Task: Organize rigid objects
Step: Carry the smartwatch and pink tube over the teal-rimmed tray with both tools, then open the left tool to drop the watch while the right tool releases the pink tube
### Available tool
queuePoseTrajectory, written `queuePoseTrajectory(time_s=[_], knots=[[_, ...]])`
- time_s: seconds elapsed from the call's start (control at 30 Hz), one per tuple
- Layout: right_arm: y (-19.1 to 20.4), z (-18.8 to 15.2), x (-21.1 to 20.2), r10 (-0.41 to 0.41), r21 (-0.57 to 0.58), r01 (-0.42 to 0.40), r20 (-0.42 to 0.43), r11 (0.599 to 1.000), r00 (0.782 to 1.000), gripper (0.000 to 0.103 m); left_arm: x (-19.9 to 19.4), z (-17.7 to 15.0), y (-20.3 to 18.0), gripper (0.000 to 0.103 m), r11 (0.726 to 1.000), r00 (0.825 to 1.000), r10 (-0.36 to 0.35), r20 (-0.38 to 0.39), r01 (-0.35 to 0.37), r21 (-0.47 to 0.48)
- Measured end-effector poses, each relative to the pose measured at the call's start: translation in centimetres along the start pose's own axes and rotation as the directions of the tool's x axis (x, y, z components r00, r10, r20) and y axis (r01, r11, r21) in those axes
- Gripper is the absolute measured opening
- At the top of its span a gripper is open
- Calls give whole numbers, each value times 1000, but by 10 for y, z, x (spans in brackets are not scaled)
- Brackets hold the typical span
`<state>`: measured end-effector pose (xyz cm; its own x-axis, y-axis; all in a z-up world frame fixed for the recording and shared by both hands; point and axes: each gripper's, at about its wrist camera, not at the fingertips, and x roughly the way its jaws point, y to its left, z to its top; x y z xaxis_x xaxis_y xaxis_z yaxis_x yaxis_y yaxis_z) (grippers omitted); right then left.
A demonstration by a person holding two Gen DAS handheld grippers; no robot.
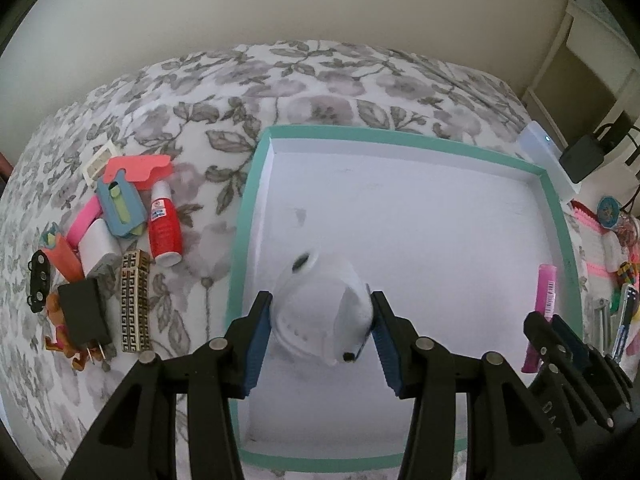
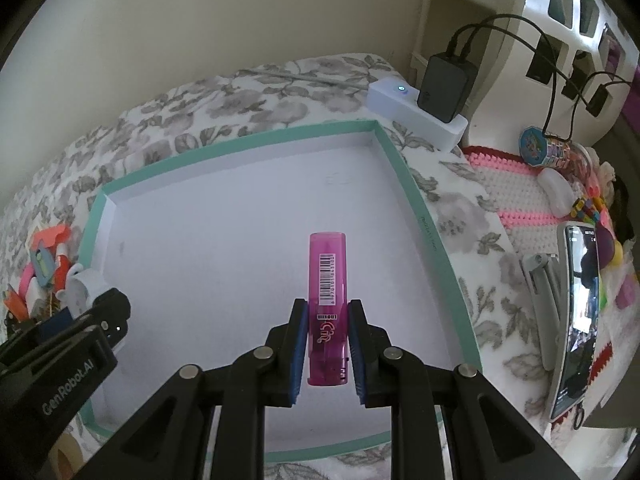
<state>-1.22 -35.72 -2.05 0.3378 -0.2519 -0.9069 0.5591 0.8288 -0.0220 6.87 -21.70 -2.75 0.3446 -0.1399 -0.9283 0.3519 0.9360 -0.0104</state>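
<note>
Over the tray [image 2: 424,216], translucent pink barcoded lighter [image 2: 327,304].

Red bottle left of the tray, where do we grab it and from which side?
Grip the red bottle across its red body, between the white cap ends, coming from above with the jaws closing across its width. It lies flat on the floral cover, so the long sides are exposed. The side toward the tray is free; the blue holder crowds the other, so leave room there.
</note>
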Motion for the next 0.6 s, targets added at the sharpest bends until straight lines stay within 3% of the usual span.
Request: queuePoseTrajectory(time_s=[0.07, 0.6], knots=[[0, 0, 0, -4, -1, 4, 0, 1000, 1000, 21, 0, 0, 0, 60, 1000, 1000, 2, 2, -2, 1], [0, 0, 3, 4, 19, -4, -10, 1000, 1000, 22, -9, 2, -2, 61, 999, 999, 27, 42, -28, 25]])
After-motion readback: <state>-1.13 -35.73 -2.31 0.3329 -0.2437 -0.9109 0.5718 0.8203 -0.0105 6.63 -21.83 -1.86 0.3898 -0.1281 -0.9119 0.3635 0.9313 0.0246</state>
